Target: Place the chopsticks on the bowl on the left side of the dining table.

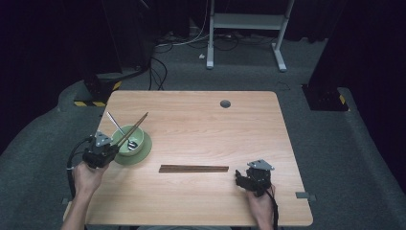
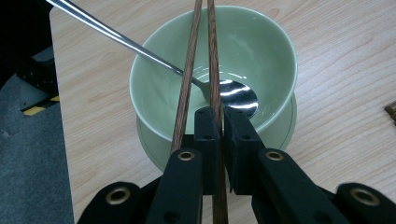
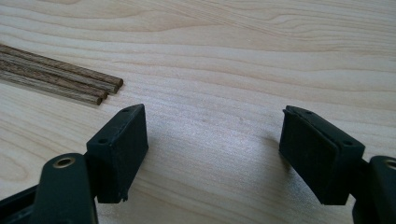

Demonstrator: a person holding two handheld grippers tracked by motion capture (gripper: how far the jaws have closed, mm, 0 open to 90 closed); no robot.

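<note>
Two wooden chopsticks [image 2: 212, 60] are clamped between the closed jaws of the left gripper [image 2: 219, 119], and they are held slanting up over a pale green bowl [image 2: 261, 51]. In the left gripper view, one stick is seen pinched between the pads while the other passes just beside the left pad. A metal spoon [image 2: 229, 93] is rested in the bowl, with its handle leaned out over the rim. The bowl is set on a matching green saucer [image 1: 146, 146] near the left edge of the wooden table [image 1: 201, 120]. In the high view, the right gripper [image 1: 245, 180] is held low near the table's front right, its jaws spread wide with nothing between them. A bundle of further sticks [image 1: 194, 168] is laid flat on the table between the two grippers, its near end just beside the right gripper.
</note>
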